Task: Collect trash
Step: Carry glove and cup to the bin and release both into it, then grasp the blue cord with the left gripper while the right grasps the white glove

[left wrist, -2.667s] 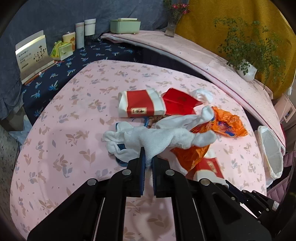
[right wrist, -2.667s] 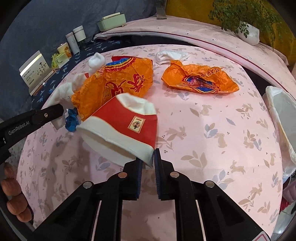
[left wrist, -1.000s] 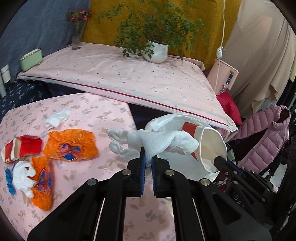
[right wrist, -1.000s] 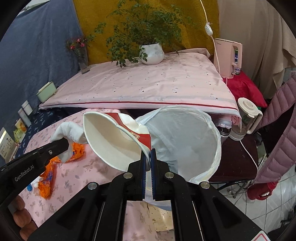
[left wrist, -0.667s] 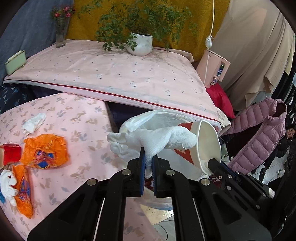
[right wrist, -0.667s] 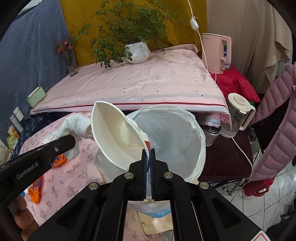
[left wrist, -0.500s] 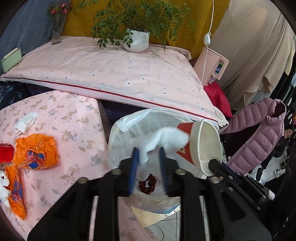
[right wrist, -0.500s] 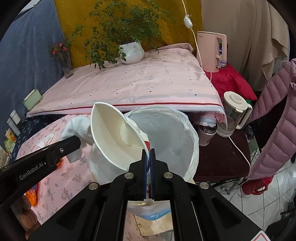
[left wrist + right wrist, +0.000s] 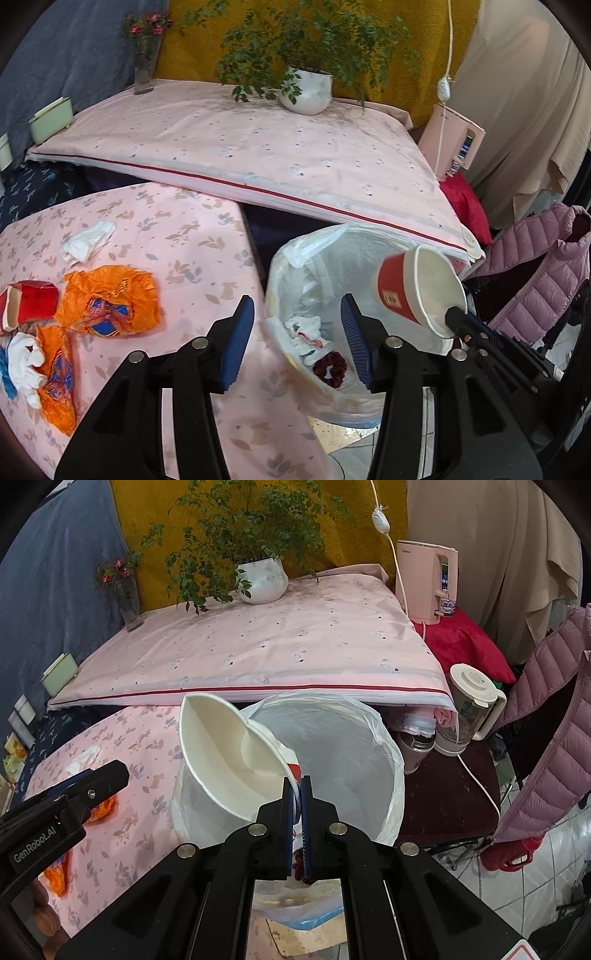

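Right tool [image 9: 297,797] clenched on rim of paper cup [image 9: 417,291], held over lined bin [image 9: 332,254]. Left tool [image 9: 297,332] released, empty, above bin. Risk: cup sits near bin edge; off-centre release could bounce it to floor. Wrappers [image 9: 107,299] remain on table [image 9: 184,229].

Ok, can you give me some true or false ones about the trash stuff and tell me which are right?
1. The left gripper is open and holds nothing. True.
2. The right gripper is shut on the rim of the red and white paper cup. True.
3. The white-lined trash bin is empty. False: a crumpled white tissue and a dark red scrunchie lie inside.
4. The crumpled orange wrapper is in the bin. False: it lies on the pink floral tablecloth.
5. The paper cup is over the bin. True.
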Demonstrator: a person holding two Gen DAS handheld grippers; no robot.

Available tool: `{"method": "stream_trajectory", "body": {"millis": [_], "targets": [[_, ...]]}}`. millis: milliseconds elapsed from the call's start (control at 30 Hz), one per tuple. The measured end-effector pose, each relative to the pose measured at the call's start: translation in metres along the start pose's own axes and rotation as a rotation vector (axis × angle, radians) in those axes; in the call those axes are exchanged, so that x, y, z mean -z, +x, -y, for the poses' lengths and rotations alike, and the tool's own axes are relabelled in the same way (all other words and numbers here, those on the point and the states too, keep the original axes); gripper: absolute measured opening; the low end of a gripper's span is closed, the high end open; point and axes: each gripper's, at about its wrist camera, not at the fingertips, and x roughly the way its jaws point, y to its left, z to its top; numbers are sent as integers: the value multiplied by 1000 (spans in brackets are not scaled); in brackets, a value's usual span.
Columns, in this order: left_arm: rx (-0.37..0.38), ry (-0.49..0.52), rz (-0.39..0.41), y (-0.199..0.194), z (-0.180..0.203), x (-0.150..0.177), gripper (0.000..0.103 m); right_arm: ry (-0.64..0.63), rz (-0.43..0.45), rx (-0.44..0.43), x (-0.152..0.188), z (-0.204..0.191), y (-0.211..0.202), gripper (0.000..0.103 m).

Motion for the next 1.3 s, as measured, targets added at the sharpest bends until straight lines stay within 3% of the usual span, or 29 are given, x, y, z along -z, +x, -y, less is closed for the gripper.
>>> {"method": "stream_trajectory", "body": {"millis": [233, 433, 633, 733, 1300], "targets": [[-55, -30, 11, -8, -23, 5, 47, -16, 11, -4, -2, -13, -4, 13], [-87, -59, 28, -18, -42, 7, 57, -35, 28, 6, -7, -24, -8, 29], [-102, -79, 32, -24, -57, 9, 57, -50, 43, -10, -8, -37, -18, 29], [-111, -92, 34, -27, -64, 11, 58, -66, 51, -24, -7, -47, -24, 34], [-228, -199, 43, -59, -135, 43, 71, -172, 34, -142, 26, -125, -50, 42]]}}
